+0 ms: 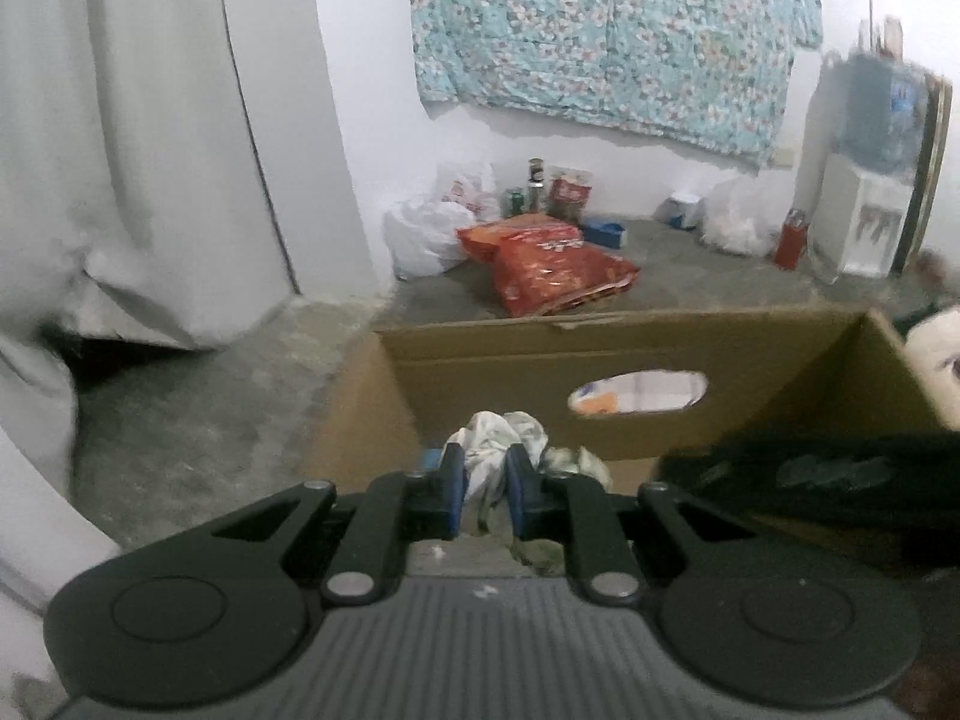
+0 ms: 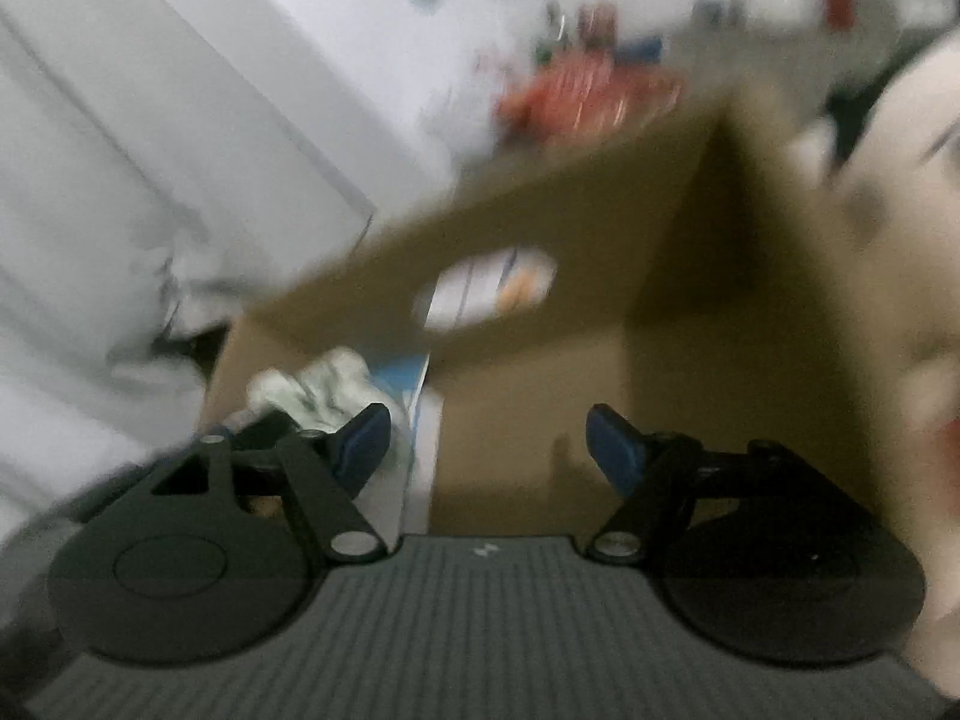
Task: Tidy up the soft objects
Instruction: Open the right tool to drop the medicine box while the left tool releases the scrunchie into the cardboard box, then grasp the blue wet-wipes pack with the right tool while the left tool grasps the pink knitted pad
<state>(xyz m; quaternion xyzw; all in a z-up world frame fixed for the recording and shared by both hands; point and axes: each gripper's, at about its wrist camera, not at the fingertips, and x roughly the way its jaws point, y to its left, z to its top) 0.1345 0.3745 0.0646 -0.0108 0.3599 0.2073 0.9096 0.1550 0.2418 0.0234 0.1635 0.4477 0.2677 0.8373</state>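
My left gripper (image 1: 485, 468) is shut on a crumpled white and green cloth (image 1: 501, 438), which bunches up above the blue pads. It hangs at the near edge of an open cardboard box (image 1: 540, 360) with an oval hand hole. In the blurred right wrist view my right gripper (image 2: 487, 426) is open over the inside of the box (image 2: 600, 210), with nothing between its fingers. The cloth (image 2: 324, 384) shows to its left. A white plush toy (image 2: 888, 210) fills the right edge, and its edge peeks past the box (image 1: 936, 360).
Red snack bags (image 1: 552, 264), white plastic bags (image 1: 426, 234) and cans lie on the concrete floor behind the box. A water dispenser (image 1: 870, 180) stands at the far right. A floral sheet (image 1: 612, 36) hangs on the wall. White fabric (image 1: 150, 150) drapes at the left.
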